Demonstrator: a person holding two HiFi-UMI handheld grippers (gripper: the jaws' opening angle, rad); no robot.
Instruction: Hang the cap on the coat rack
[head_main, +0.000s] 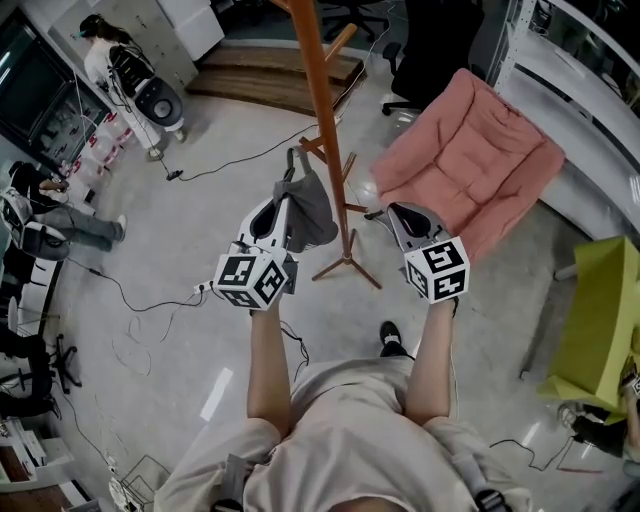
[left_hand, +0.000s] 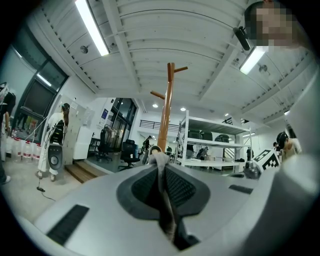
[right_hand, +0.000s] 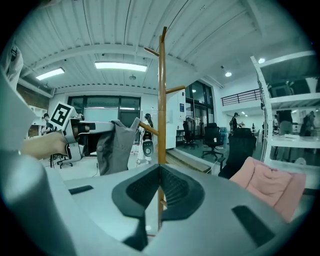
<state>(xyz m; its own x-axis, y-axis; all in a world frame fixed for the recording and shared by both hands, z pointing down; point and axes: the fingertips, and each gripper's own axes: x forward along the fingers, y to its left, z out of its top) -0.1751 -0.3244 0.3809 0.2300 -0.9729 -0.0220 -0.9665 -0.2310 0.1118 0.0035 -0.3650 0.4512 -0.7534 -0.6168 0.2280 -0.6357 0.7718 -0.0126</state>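
In the head view a grey cap (head_main: 308, 207) hangs from the tip of my left gripper (head_main: 287, 200), which is shut on its fabric. The cap is just left of the orange-brown coat rack pole (head_main: 327, 120), close to a low peg. The left gripper view shows the left gripper (left_hand: 159, 159) pinching a strip of the cap (left_hand: 163, 185), with the coat rack (left_hand: 166, 110) straight ahead. My right gripper (head_main: 394, 211) is shut and holds nothing, to the right of the pole. From the right gripper (right_hand: 160, 167) view, the cap (right_hand: 115, 147) hangs beside the rack (right_hand: 162, 95).
A pink cushioned seat (head_main: 470, 160) lies right of the rack, with a yellow-green chair (head_main: 600, 320) further right. A black office chair (head_main: 430, 50) and wooden steps (head_main: 270, 75) stand behind. Cables (head_main: 140, 300) trail over the floor; people (head_main: 60, 220) are at the left.
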